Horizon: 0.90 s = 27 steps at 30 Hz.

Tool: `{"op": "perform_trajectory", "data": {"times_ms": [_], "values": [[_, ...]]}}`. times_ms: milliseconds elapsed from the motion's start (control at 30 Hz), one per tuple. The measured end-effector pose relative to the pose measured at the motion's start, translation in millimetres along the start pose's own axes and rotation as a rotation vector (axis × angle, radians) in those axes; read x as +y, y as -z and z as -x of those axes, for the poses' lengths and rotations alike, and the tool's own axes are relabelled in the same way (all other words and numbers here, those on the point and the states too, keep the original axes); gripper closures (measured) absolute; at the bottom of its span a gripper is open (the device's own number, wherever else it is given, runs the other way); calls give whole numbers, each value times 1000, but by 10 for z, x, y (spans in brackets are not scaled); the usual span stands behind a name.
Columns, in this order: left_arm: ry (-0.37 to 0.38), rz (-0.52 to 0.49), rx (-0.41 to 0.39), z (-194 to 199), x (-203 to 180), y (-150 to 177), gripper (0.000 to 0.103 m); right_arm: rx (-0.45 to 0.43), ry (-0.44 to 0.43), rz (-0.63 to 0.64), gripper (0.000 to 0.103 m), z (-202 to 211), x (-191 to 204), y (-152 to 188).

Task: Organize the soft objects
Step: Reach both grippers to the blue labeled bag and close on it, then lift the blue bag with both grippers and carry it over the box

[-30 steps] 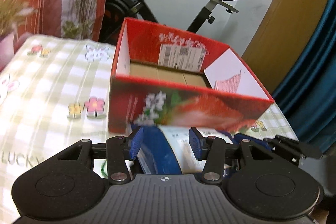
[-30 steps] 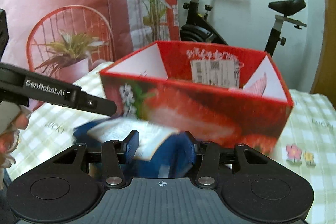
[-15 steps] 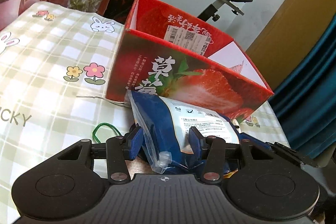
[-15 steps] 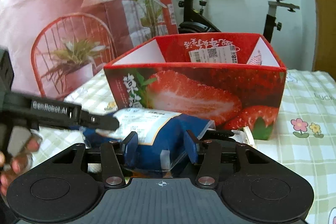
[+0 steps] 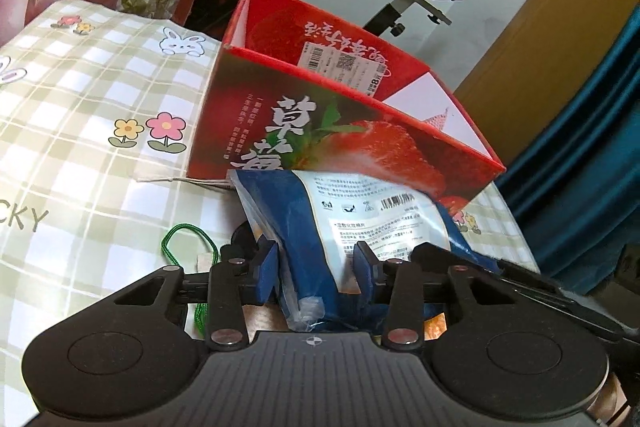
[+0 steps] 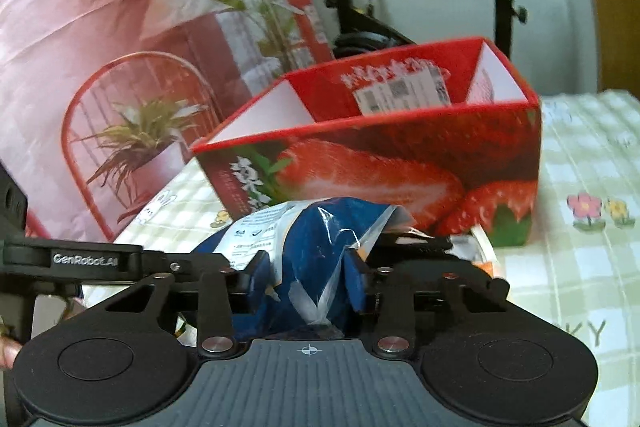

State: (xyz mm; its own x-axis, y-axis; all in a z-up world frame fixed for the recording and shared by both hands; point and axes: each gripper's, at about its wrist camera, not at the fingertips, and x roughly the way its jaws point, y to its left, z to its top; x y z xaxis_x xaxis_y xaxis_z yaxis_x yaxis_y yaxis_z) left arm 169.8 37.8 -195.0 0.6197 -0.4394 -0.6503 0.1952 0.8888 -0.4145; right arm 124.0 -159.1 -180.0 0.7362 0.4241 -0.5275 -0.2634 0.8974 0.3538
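1. Now, on my left, my left tongs (image 5: pixel 316 273) point downward toward the bench (image 5: pixel 72 131), which is covered in a green checked cloth with flowers and rabbits. Their blue pads have just been closing and now press on the near end of a soft blue and white packet (image 5: pixel 344 227).
2. Just left of those tongs, a green cord (image 5: pixel 176 239) loops on the cloth.
3. In the middle, the packet lies low on the bench, its far end against the front wall of a red strawberry box (image 5: pixel 360 147), which stands open-topped behind it. I cannot see the box floor.
4. On my right, my right tongs (image 6: pixel 306 281) also tilt down, rolled slightly, and have just been narrowing; they pinch the crinkled clear edge of the same packet.
5. Progress, as I judge it: the packet is gripped at both ends but is still outside the box, so lifting it over the near wall and setting it inside remains.
6. At the far right, more checked cloth shows beside the box.
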Motion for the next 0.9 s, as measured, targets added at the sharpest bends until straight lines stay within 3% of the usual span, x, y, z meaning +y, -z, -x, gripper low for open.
{"op": "perform_trajectory", "data": {"times_ms": [233,467,667,900], "values": [[0,-43,-33,231,-115,43,61,-47,-28,103,73,250,178,-26],[32,-98,-147,553,-274,-29,61,-172,-44,221,73,566,341,-167],[39,-169,-253,723,-440,-304,60,-265,-64,297,73,697,411,-560],[28,-200,-285,495,-529,-801,60,-313,-55,377,73,487,307,-1115]]}}
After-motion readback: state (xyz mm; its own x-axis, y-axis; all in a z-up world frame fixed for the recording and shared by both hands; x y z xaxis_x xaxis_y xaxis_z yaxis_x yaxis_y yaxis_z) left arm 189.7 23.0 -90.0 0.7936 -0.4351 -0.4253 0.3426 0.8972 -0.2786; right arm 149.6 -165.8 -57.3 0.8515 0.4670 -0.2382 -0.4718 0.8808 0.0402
